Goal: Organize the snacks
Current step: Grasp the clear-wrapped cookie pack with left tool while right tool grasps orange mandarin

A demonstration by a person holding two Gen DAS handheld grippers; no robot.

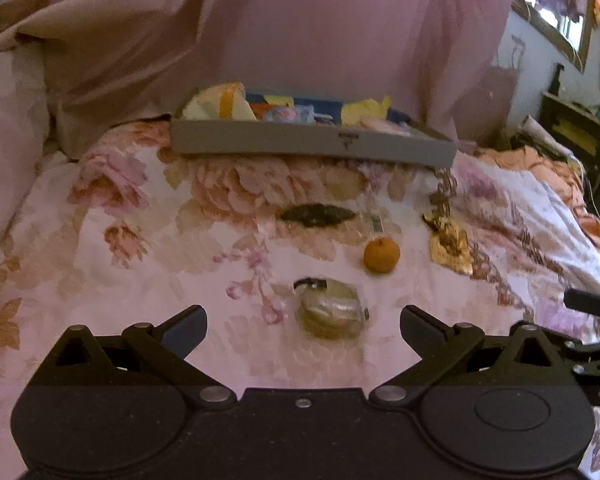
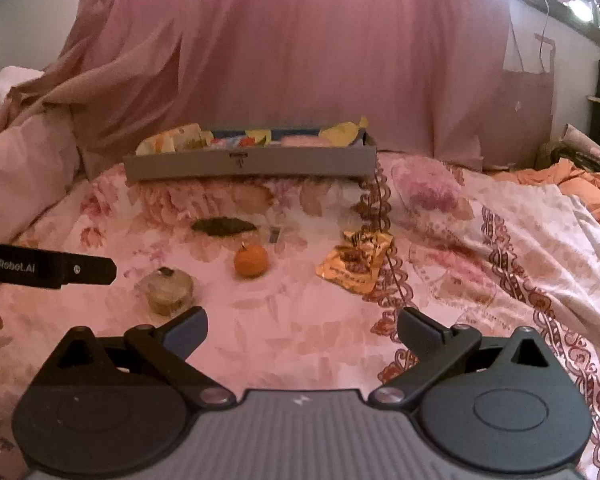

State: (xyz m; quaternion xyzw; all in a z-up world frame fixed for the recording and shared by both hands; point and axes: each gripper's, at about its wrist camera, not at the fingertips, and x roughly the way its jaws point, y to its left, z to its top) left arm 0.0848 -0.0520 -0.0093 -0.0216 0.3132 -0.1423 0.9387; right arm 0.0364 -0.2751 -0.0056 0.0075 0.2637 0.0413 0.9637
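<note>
Snacks, a wrapped muffin [image 1: 329, 312] nearest, lie ahead of the spread, empty left gripper [image 1: 303, 330] and right gripper [image 2: 302, 330].

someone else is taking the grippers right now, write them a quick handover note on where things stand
Left gripper: open, empty, hovering just short of the clear-wrapped muffin.
Right gripper: open, empty, over bare floral bedspread.
Grey box at the far end of the bed already holds several wrapped snacks.
Loose on the bedspread: the muffin nearest, a tangerine behind it, a dark green packet farther back, a gold packet off to the right, and a small clear wrapper beside the green packet.
Left to do, probably: move the loose ones into the box; the muffin looks the easiest start.
</note>
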